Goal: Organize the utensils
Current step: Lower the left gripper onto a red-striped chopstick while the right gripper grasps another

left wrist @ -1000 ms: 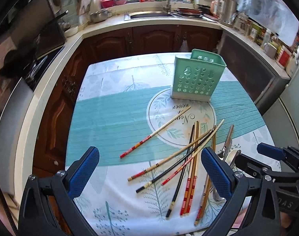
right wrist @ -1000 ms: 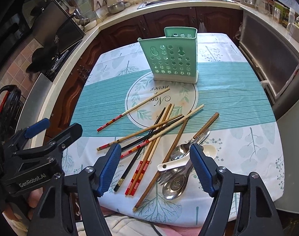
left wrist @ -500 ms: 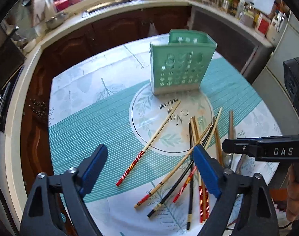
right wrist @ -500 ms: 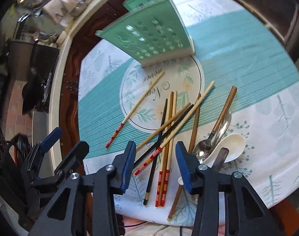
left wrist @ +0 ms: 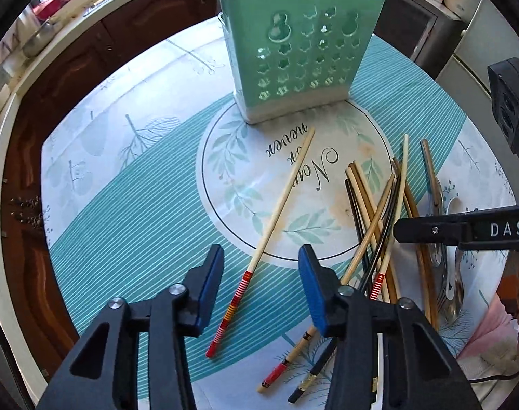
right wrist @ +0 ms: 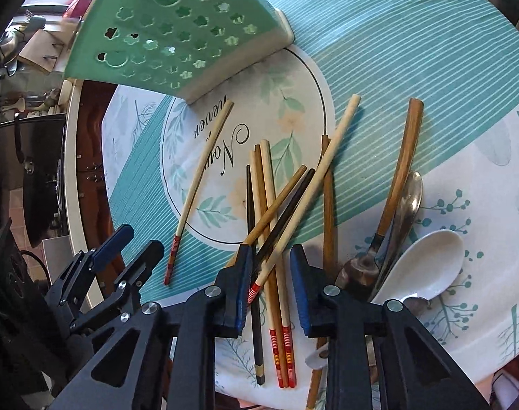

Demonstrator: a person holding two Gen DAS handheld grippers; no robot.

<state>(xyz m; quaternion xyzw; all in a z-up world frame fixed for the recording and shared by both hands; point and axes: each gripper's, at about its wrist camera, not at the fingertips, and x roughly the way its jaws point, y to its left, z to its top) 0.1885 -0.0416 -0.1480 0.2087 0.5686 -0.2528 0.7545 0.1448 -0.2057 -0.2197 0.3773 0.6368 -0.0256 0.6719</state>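
1. Closer and lower than a second ago: both hand-held grippers brought down toward the utensils, finger gaps narrowed from wide to moderate.
2. Left hand-held gripper (left wrist: 261,282): parted to a middling gap, holding nothing, straddling the striped end of the lone chopstick (left wrist: 276,217) lying apart from the rest on the tabletop (left wrist: 129,218).
3. Right hand-held gripper (right wrist: 268,288): narrowly parted, empty, fingers set either side of the crossed chopstick pile (right wrist: 273,212); not yet closed on any stick.
4. Beside the pile, toward the right: wooden-handled metal cutlery (right wrist: 398,184) and a white ceramic spoon (right wrist: 427,266), overlapping.
5. Green perforated holder (left wrist: 298,51): upright beyond the utensils, well apart from the pile, seemingly empty.
6. Handling, as a judgement: chopsticks light, stiff, thin, smooth-lacquered, so likely to roll or slip out of a loose pinch. Best taken near the thicker striped end, across the width, one or two at a time.
7. Crossed sticks likely to drag neighbours along when lifted.
8. Ceramic spoon heavier, glossy and chip-prone; best pinched at the handle.
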